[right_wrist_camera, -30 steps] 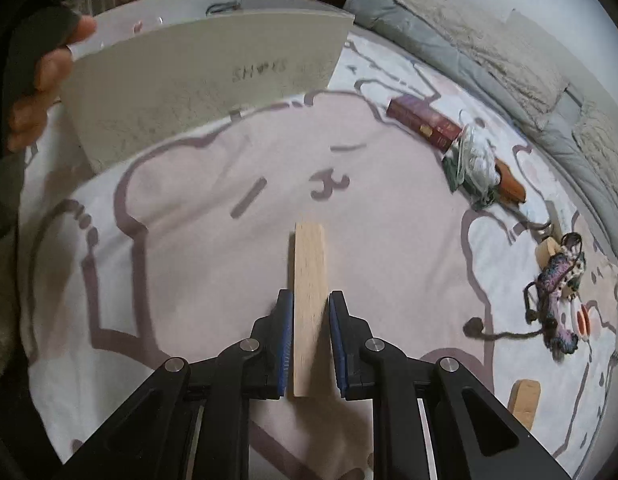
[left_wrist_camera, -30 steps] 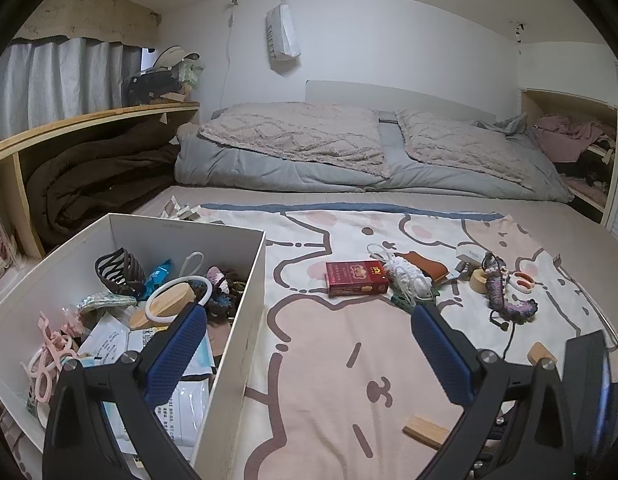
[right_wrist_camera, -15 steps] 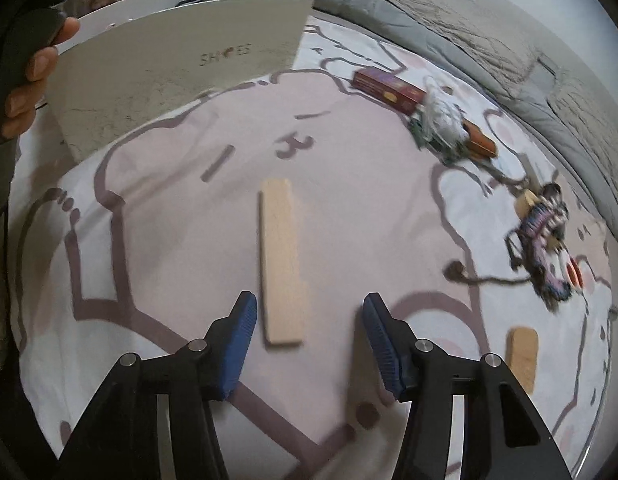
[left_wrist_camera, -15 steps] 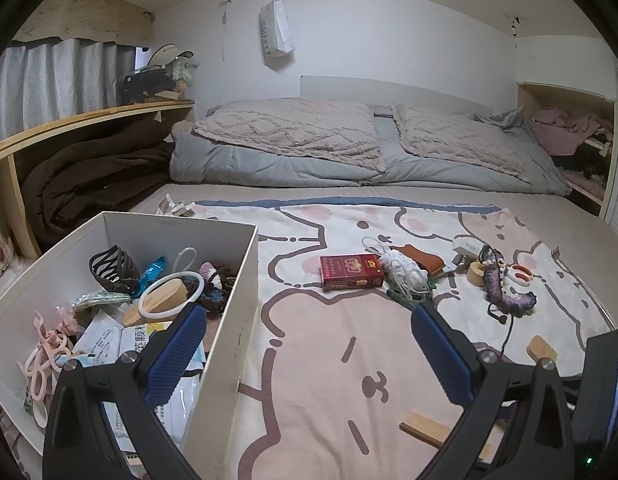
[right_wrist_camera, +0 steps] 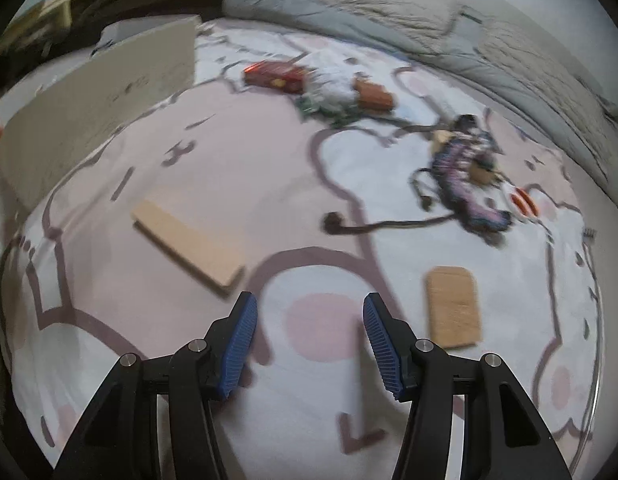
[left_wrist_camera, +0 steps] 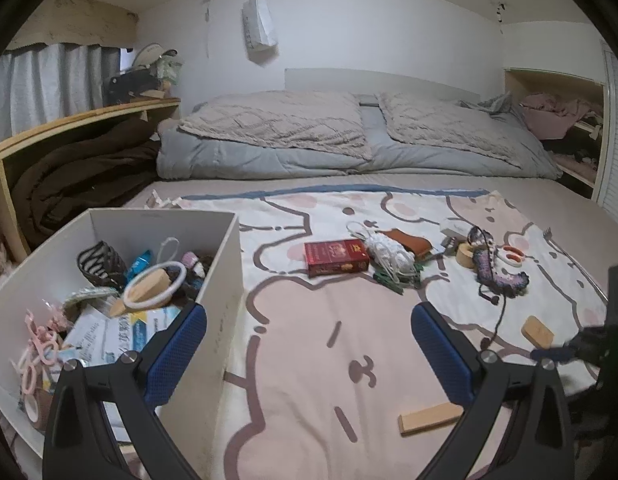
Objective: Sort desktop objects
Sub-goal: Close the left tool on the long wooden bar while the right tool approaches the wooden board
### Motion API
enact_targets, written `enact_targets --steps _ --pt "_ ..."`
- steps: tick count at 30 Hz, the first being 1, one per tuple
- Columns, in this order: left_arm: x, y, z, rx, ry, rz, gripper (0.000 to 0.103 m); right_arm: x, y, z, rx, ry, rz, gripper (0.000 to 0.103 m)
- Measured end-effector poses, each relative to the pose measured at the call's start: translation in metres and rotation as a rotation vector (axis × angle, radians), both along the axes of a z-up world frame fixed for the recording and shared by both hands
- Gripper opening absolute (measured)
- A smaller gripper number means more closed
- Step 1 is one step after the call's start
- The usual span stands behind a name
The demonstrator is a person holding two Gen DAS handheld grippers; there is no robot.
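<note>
Since your right tool (right_wrist_camera: 309, 344) sits with its jaws apart and nothing between them, here's the layout:

Nearest target: short wooden block (right_wrist_camera: 453, 307), flat on the cartoon blanket (right_wrist_camera: 213, 152), just right of your right tool and slightly ahead.
Its long axis: roughly along the way the tool points, so I'd guess you shift right, no big roll.
Other option: long wooden slat (right_wrist_camera: 187, 246), ahead-left, lying diagonally.
Nearer hand: right, easily.
Left tool (left_wrist_camera: 309, 354): jaws wide apart, empty, hanging by the white shoebox (left_wrist_camera: 225, 280).
Drop spot: that shoebox, well off to the left.
</note>
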State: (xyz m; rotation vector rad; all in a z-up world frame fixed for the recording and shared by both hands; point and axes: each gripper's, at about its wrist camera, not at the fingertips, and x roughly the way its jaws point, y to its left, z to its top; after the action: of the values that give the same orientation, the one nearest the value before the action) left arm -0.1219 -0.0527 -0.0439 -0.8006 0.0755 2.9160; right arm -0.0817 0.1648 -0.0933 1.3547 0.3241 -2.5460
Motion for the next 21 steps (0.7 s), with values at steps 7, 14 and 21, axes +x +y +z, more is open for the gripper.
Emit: enact_targets --steps 7,14,21 --pt "-0.003 0.010 -0.014 0.032 -0.069 -0.042 0.103 -0.008 0.048 0.001 -0.011 0.062 -0.225 0.056" --pt "-0.002 0.027 -0.027 0.020 -0.113 -0.073 0.103 -0.012 0.070 -0.014 -0.039 0.049 -0.322 0.056" --pt "0.000 0.042 -0.042 0.046 -0.181 -0.125 0.103 -0.017 0.073 -0.023 -0.007 0.049 -0.336 0.055"
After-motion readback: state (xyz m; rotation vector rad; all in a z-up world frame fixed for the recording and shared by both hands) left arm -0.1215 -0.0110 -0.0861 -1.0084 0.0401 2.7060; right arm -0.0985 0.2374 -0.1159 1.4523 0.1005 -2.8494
